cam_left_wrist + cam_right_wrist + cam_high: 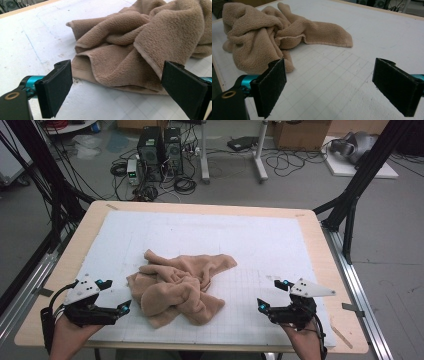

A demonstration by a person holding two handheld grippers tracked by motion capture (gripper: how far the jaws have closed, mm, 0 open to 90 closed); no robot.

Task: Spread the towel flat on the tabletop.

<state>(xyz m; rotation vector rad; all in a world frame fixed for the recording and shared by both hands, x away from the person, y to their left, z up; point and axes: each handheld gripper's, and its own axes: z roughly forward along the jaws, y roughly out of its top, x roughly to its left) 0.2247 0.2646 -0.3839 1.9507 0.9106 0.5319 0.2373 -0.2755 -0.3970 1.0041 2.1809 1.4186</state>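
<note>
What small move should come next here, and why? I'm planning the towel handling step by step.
Probably ease the left hand-held gripper forward onto the near hemmed edge of the crumpled tan terry-cloth towel. Its jaws stand open, nothing between them, and that edge lies just ahead of them on the white gridded mat; the right hand-held gripper sits farther off.

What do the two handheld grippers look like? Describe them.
Both the left gripper and the right gripper are black, with teal-blue fittings near the jaws and a grey three-cornered plate on top. Each has two flat black rectangular pads, and dark cables trail back along the wrists.
</note>
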